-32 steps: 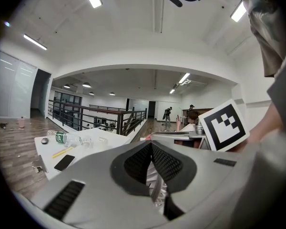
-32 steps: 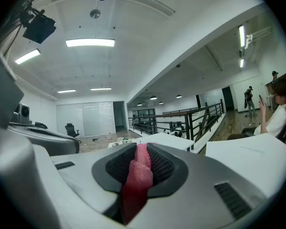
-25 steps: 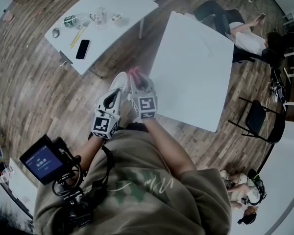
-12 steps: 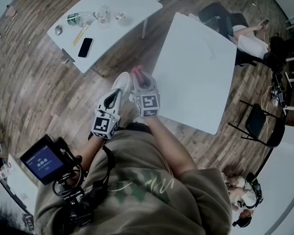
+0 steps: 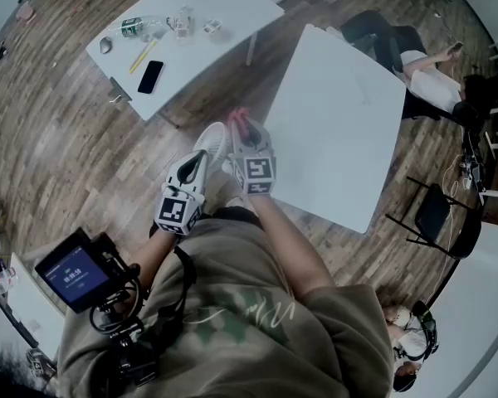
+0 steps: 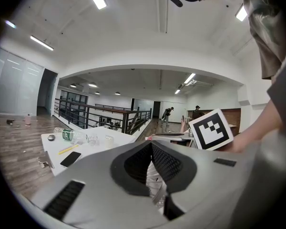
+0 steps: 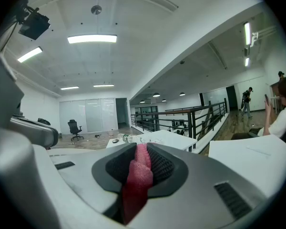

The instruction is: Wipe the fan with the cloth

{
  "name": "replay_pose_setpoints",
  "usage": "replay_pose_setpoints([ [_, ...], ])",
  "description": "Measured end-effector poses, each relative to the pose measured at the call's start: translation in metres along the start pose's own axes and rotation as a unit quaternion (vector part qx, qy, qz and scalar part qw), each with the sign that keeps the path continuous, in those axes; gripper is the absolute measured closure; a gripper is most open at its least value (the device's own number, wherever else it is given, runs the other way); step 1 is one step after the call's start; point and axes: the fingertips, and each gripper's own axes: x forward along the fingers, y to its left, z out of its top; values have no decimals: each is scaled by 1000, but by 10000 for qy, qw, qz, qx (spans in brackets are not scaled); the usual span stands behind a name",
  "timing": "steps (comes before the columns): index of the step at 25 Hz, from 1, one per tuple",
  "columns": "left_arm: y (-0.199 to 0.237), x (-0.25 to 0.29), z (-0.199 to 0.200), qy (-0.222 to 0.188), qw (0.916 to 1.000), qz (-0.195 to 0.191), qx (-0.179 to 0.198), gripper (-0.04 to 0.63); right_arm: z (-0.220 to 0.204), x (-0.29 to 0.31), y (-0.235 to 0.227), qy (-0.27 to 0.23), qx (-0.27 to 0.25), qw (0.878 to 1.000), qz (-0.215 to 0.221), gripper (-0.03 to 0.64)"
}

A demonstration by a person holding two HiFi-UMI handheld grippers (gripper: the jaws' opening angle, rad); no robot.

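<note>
No fan shows in any view. My right gripper (image 5: 240, 128) is held close in front of the person's body, shut on a pink cloth (image 5: 236, 120). In the right gripper view the cloth (image 7: 139, 170) is a crumpled pink strip pinched between the dark pads and hanging down below them, with the right gripper (image 7: 142, 150) pointing across the room. My left gripper (image 5: 202, 156) sits just left of it, jaws shut with nothing held. In the left gripper view the left gripper (image 6: 151, 146) has its pads together; the other gripper's marker cube (image 6: 209, 130) shows to its right.
A bare white table (image 5: 332, 123) stands just ahead to the right. A second white table (image 5: 199, 23) farther left carries a phone (image 5: 150, 76), a bottle (image 5: 133, 27) and a yellow pen (image 5: 137, 56). A seated person (image 5: 432, 77) and a folding chair (image 5: 436, 214) are at the right. A white shoe (image 5: 212, 142) is below the grippers.
Both grippers keep their pose and the cloth stays pinched. Only the head view has drifted a little, so the tables sit slightly farther right.
</note>
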Motion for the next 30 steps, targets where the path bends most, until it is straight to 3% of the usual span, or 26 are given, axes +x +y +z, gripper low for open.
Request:
replay_pose_setpoints([
  [30,3,-6,-11,40,9999,46,-100,575,-30,14,-6,226,254,9994,64,535],
])
